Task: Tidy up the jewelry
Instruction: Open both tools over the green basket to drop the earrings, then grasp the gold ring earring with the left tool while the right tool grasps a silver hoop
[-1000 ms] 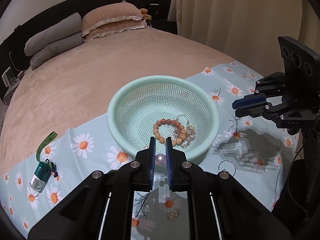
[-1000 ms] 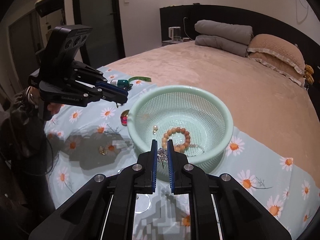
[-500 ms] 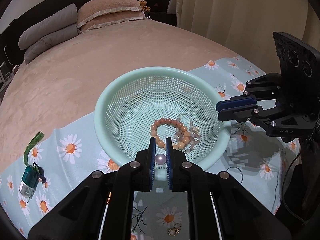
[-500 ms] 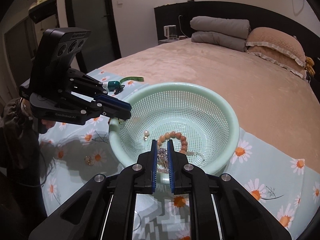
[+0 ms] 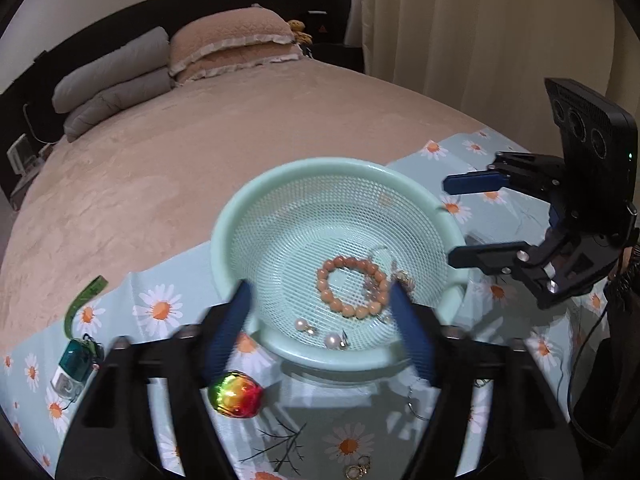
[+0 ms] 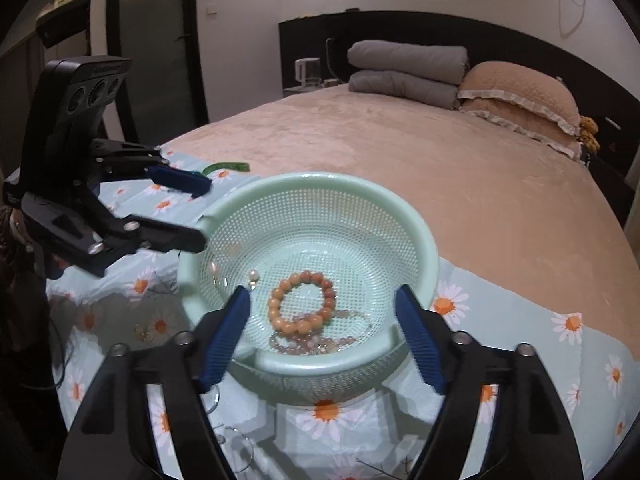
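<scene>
— Where is the jewelry?

— Most of it lies in the mint green basket (image 5: pixel 248 208) on the daisy-print cloth (image 5: pixel 160 308) spread over the bed (image 5: pixel 200 140). An orange bead bracelet (image 5: pixel 350 286) sits near the middle of the basket floor. Two pearl earrings (image 5: pixel 334 340) lie close to the near wall in the left wrist view, and a paler, clear-beaded strand (image 6: pixel 308 344) is tangled against the bracelet on the side nearest the right wrist camera.

— And outside the basket?

— A rainbow-coloured faceted gem (image 5: pixel 236 394) rests on the cloth just beside the basket. Small gold rings (image 5: pixel 358 470) lie further toward the camera. A thin wire hoop (image 5: pixel 414 400) lies on the cloth by the near rim. Well to the left are a small teal and clear case (image 5: pixel 72 368) and a green strap (image 5: pixel 86 294).

— What are the tongs doing?

— The left gripper (image 5: pixel 320 328) has its jaws opening, spread wide over the near rim, with nothing pinched between the blue pads; the earrings lie loose below. The right gripper (image 6: pixel 324 332) is opening too, wide across its side of the basket, pressing on nothing.

— Anything further back?

— Grey and tan pillows (image 5: pixel 180 60) against a dark headboard (image 6: pixel 400 28), and a pale curtain (image 5: pixel 480 40).
</scene>
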The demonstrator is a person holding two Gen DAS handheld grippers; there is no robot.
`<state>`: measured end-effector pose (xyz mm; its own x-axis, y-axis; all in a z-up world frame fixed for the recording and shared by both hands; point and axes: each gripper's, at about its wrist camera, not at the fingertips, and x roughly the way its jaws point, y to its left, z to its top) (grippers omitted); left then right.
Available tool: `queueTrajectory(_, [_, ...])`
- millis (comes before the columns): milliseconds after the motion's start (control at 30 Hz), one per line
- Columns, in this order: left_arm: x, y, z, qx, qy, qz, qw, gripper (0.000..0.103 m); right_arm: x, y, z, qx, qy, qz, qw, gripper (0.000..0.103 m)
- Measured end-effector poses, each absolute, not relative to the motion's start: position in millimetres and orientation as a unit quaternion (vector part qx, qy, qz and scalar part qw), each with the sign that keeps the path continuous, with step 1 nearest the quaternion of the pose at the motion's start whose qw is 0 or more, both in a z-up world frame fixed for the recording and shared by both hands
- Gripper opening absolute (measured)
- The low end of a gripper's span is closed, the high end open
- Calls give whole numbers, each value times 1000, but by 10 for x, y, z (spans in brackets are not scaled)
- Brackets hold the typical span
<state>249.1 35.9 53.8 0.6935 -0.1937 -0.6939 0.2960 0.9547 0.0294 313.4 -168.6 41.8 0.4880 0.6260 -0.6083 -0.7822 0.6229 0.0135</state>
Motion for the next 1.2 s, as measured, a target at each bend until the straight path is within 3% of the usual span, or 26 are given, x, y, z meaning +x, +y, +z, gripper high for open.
queueTrajectory(100, [2411, 483, 703, 67, 341, -111, 931, 97, 3128, -1781, 476, -132, 277, 397, 865, 88])
queueTrajectory(533, [2347, 882, 750, 2, 368, -86, 926, 97, 3097, -1790, 474, -156, 301, 377, 862, 89])
queueTrajectory(1200, [1939, 640, 532, 86, 383, -82, 916, 97, 2797, -2006, 464, -162, 339, 386, 842, 89])
